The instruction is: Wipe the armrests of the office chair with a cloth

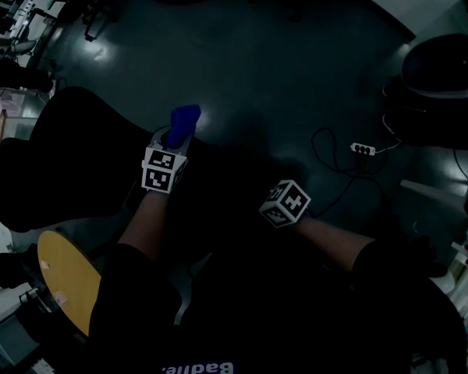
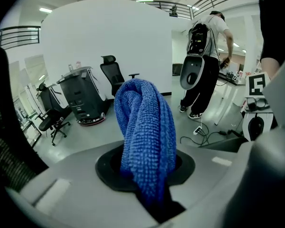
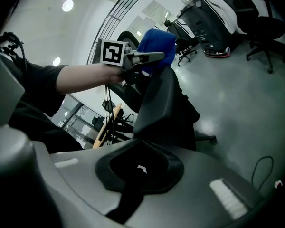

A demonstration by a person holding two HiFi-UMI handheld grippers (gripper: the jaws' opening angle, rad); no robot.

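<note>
Left gripper point(image 2: 149, 184): fingers pinching blue cloth point(image 2: 145, 127); cloth stands up out of them in a bunched fold.
Right gripper point(image 3: 140, 175): fingers pressed together, nothing between them; apart from the cloth.
Office chair point(image 1: 62, 162): black, just beside left gripper; cloth sits at a top edge of it in right gripper view, contact unclear.
Floor point(image 1: 281, 68): dark grey, power strip point(image 1: 363, 149) with cable.
Far: person point(image 2: 204, 65) standing; another black chair point(image 2: 115, 72) by white wall point(image 2: 109, 32).

Armrests lost in shadow
Darkness is swallowing the armrests of the office chair point(image 1: 54, 162); the lower end of the cloth point(image 2: 145, 132) is vanishing into the left gripper point(image 1: 174, 137).
</note>
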